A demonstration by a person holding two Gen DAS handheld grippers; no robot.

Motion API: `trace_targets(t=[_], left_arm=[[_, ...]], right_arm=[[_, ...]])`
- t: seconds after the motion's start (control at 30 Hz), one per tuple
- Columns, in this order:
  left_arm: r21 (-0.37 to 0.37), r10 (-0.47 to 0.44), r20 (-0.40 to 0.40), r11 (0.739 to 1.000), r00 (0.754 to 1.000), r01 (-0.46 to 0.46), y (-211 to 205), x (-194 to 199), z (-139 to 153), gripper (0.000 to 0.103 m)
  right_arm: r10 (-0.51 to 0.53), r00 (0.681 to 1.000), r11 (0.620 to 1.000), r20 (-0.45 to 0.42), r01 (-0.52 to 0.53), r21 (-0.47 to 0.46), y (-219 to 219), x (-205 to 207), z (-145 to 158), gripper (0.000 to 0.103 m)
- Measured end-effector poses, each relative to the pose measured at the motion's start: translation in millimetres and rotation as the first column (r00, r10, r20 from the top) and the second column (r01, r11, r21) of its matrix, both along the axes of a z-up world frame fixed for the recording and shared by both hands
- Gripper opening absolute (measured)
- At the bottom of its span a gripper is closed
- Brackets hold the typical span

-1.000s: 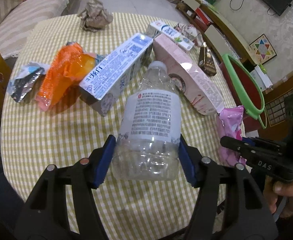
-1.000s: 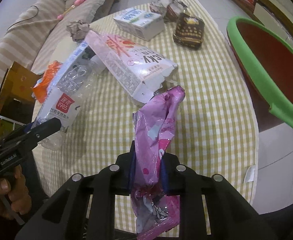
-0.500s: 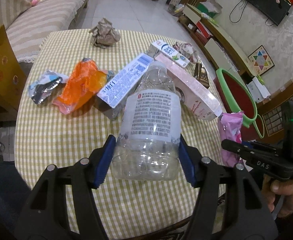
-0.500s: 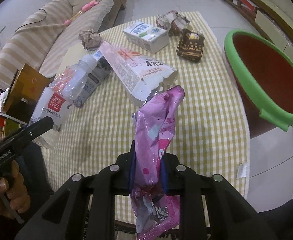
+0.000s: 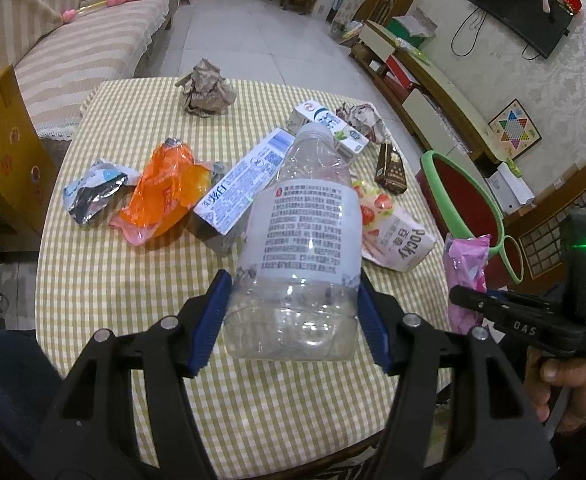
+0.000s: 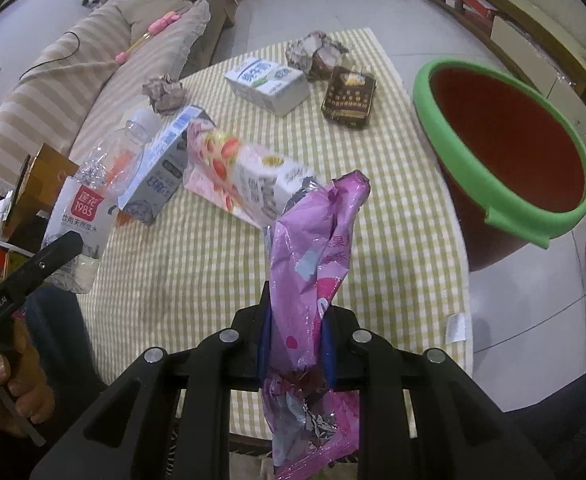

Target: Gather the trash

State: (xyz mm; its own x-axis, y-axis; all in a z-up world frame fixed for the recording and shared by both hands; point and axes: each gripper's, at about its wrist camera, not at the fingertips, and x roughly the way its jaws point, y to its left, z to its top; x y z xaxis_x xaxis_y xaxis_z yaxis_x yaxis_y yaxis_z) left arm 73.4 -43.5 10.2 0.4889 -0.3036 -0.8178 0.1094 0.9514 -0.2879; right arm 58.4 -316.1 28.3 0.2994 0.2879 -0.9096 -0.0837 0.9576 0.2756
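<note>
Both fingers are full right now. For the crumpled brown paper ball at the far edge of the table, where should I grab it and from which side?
Probably straight from above, closing across the middle of the crumpled brown paper ball. It is an irregular lump with no handle or flat face, and it sits alone near the far edge of the table, so nothing crowds its sides. Its folds should crush and give the fingers purchase.

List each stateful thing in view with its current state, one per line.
left gripper: shut on the bottle's base
plastic water bottle: empty, capless, held off the table
right gripper: shut on the pink wrapper
pink wrapper: torn open, crumpled, held
red bin: upright, open, nothing visible inside
Pocky box: opened, lying flat
orange wrapper: crumpled, on the table
</note>
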Motion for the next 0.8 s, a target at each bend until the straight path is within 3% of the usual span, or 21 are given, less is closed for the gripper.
trace_targets(t=[0.43, 0.8], left_arm=[[-0.023, -0.028, 0.041, 0.999, 0.999, 0.029, -17.4, 9.5, 16.2, 0.059], [-0.03, -0.126, 0.101, 0.991, 0.987, 0.13, -65.6, 41.2, 45.3, 0.059]], right_arm=[[-0.025, 0.994, 0.999, 0.106, 0.021, 0.03, -10.7, 17.0, 28.0, 0.019], [-0.126, 0.973, 0.992, 0.193, 0.122, 0.033, -57.1, 47.3, 54.9, 0.019]])
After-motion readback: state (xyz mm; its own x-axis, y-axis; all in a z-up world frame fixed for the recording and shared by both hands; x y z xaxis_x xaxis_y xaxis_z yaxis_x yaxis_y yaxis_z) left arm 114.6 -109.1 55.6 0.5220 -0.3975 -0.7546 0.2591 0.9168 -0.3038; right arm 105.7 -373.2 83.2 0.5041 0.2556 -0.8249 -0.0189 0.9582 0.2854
